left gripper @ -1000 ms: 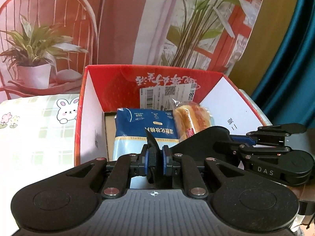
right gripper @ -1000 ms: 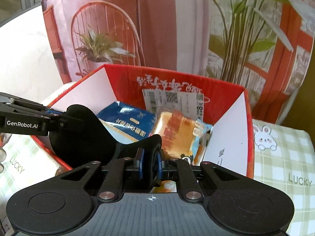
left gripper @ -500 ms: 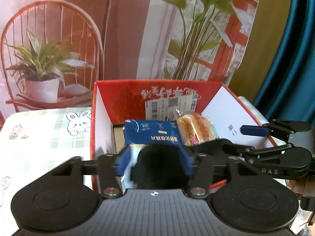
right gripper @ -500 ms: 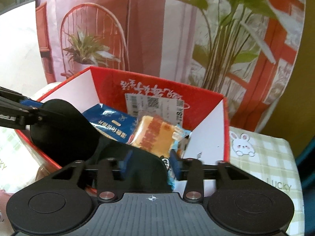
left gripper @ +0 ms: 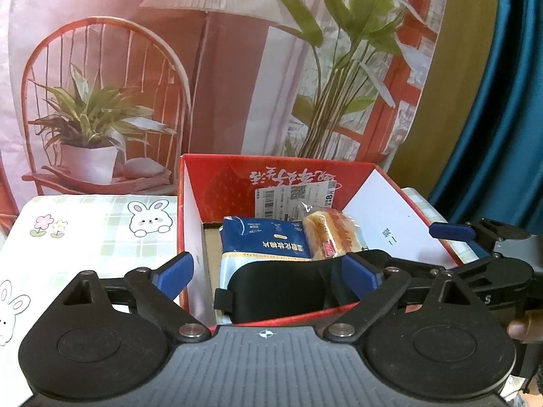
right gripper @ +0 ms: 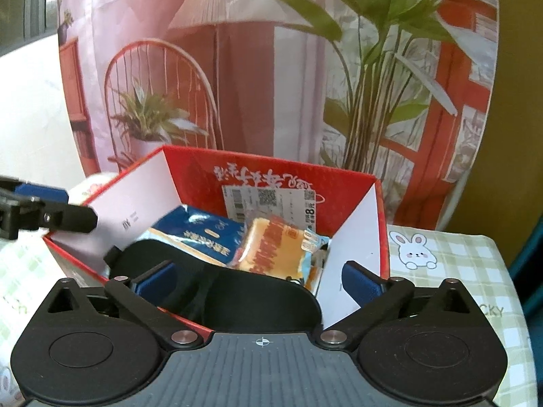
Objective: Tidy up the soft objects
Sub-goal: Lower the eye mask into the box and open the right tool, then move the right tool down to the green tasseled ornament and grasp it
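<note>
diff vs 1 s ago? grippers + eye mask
Both grippers let go: the left gripper and right gripper, earlier shut on the black eye mask, are now open and pulled back. The mask dropped into the red box. The blue pack and bread packet stayed put.

The black eye mask [left gripper: 281,285] is now released into the red box [left gripper: 217,183]; both grippers' fingers [left gripper: 176,269] are spread apart.

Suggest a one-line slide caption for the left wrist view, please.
Open left gripper above black eye mask lying in red box.
</note>
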Available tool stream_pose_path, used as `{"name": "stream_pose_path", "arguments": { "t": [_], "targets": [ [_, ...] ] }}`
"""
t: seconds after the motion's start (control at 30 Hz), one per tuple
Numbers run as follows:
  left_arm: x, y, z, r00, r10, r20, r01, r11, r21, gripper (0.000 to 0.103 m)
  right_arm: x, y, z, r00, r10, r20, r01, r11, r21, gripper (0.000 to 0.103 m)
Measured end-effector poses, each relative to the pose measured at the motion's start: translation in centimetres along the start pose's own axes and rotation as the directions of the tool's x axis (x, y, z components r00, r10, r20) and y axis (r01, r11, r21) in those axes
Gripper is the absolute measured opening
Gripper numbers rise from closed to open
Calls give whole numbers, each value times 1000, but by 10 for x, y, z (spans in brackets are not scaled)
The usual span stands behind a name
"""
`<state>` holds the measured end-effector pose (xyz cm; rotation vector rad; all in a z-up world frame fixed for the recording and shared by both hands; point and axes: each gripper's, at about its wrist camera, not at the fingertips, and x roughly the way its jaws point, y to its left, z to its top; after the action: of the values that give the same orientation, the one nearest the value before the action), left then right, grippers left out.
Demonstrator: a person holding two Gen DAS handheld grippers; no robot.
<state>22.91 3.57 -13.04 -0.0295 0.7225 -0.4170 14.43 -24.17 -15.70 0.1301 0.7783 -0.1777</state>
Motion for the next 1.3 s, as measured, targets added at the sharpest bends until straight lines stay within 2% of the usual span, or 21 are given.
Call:
{"name": "stream_pose_path", "arguments": {
  "t": [0.4,0.83,1.07,1.2,1.3],
  "targets": [
    [-34,2,-19,1000,15,5,-15,1000,19,100,-28,7,-12,997,63,53,-67,996,67,103],
    [-63,2,-72,998,-10,-65,8,1000,-26,99,-59,15,-42,988,157,16,-157,985,64,102],
    [-66,2,-106,988,-36,-151,28,998,-50,98,-61,26,-67,977,204,-63,-201,979,42,102],
    [-63,4,-117,983,-57,-175,46,997,-67,93,-59,32,-81,966,228,-119,-225,974,35,101],
    [-58,6,-120,981,-54,-186,38,996,-86,89,-59,36,-88,956,247,-157,-245,969,34,96]
  ]
}}
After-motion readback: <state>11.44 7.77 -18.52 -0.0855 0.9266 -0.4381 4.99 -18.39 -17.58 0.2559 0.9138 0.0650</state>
